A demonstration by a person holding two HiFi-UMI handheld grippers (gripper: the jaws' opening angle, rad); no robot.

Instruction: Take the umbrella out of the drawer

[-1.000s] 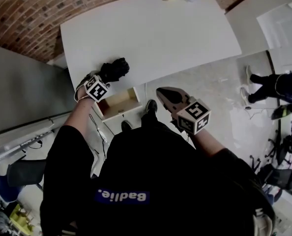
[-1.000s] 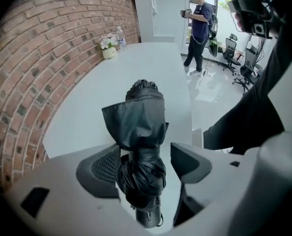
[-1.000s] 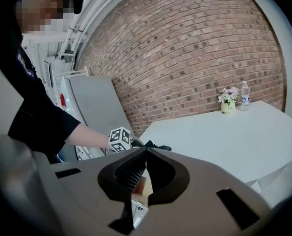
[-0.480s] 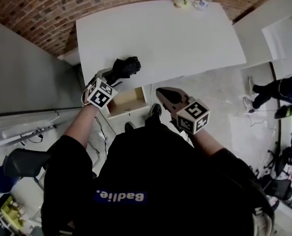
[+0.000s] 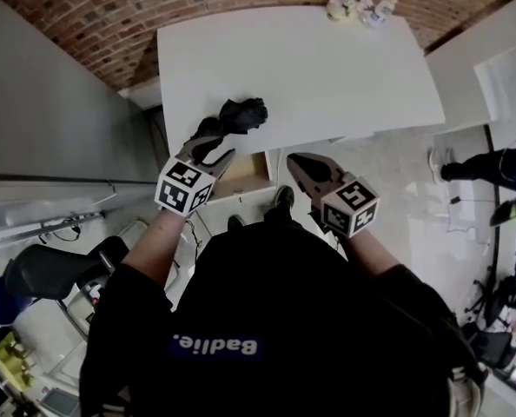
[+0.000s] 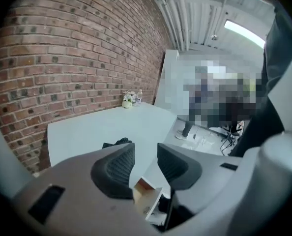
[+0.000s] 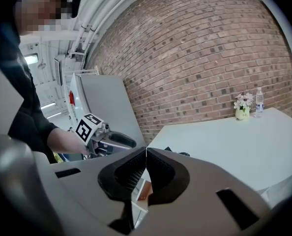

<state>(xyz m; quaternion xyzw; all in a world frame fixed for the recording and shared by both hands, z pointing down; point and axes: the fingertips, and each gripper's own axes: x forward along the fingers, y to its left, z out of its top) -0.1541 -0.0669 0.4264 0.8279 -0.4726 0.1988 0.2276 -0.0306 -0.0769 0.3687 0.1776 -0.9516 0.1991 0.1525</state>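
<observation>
One large white rectangular table (image 5: 327,68) stands before you against a red brick wall (image 5: 93,16). Beneath its near edge, a small light wooden drawer (image 5: 245,174) is pulled open between your two grippers. Your left gripper (image 5: 216,146) points at the table's near left corner; its dark ribbed jaws are closing, with a gap left and nothing between them. Your right gripper (image 5: 303,170) hangs beside the drawer with its jaws clenched together on nothing. The folded black fabric umbrella (image 5: 241,114) lies on the tabletop by that near left corner, just beyond the left gripper and apart from it. A small vase of pale flowers (image 5: 340,5) and a clear plastic bottle (image 5: 381,7) stand at the far edge.
</observation>
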